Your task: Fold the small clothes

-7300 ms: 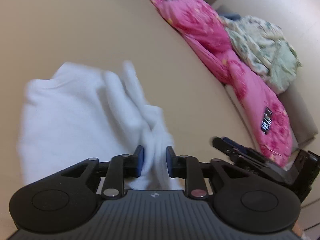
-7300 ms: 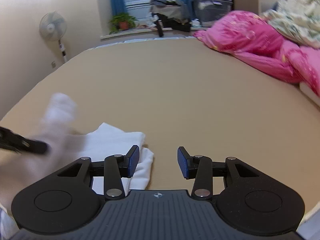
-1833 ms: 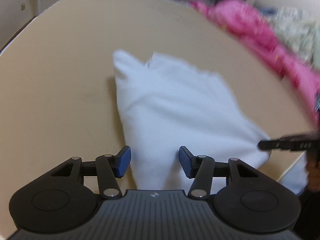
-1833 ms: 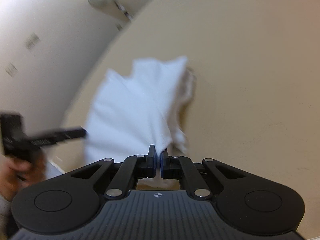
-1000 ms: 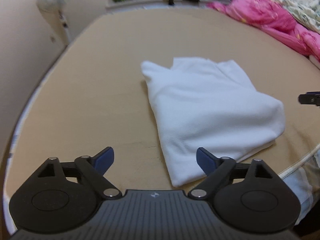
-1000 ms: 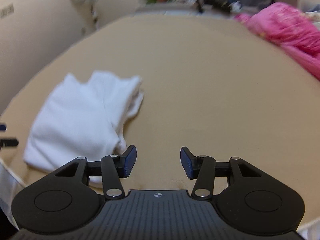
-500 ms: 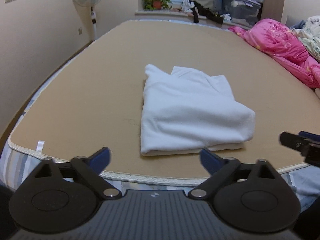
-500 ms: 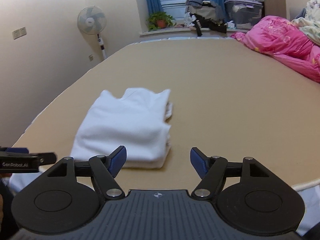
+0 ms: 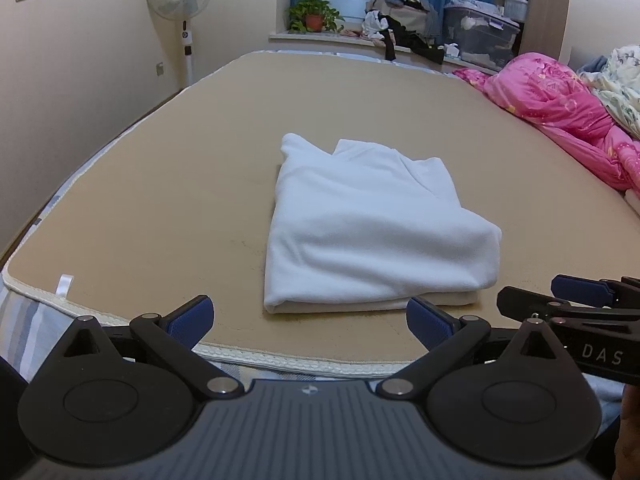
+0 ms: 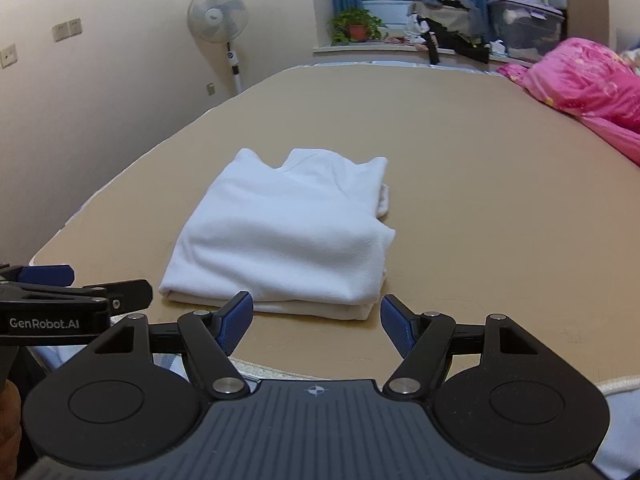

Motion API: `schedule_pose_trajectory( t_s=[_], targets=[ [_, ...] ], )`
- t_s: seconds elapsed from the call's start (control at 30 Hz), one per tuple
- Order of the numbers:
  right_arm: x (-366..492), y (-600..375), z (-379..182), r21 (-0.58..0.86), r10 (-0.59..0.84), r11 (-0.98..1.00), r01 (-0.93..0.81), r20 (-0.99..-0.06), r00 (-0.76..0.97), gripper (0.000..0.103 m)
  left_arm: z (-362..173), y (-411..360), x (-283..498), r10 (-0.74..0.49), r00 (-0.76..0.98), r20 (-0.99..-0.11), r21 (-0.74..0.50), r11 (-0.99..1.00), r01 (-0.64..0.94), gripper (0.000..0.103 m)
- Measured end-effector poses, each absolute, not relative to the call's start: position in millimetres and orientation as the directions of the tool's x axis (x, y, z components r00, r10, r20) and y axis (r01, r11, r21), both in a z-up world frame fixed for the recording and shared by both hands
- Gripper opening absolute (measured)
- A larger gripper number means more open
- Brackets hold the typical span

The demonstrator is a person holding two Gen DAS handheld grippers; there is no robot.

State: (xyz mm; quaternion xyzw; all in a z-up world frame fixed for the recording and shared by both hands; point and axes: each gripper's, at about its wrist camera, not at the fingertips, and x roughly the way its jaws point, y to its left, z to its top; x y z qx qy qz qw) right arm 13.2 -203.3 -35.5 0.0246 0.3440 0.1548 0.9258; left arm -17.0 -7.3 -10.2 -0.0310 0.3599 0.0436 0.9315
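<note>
A white garment (image 9: 368, 228) lies folded into a thick rectangle on the tan mattress (image 9: 160, 184), near its front edge. It also shows in the right wrist view (image 10: 288, 232). My left gripper (image 9: 310, 320) is wide open and empty, held back just off the mattress edge in front of the garment. My right gripper (image 10: 316, 320) is open and empty, also held back in front of the garment. Each gripper shows at the edge of the other's view, the right one (image 9: 568, 300) and the left one (image 10: 72, 292).
A pink quilt (image 9: 560, 112) and a floral blanket (image 9: 624, 80) lie heaped along the mattress's right side. A standing fan (image 9: 180, 4) is by the left wall. The windowsill at the back holds a potted plant (image 9: 314, 16), clothes and storage boxes (image 9: 480, 36).
Both grippers let go of the garment and pulled back from it towards the mattress edge. Their jaws opened wider. The garment now lies still, folded.
</note>
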Motion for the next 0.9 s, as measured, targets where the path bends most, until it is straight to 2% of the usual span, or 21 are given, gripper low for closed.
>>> schedule_pose_trajectory(
  t_s=[0.9],
  targets=[
    [19.0,-198.2,-36.1,0.141,0.315,0.946,-0.291,-0.610,0.728,0.072,-18.9,-10.0,-4.7,0.069,0.734,-0.676,-0.002,0.995,-0.095,0.103]
  ],
)
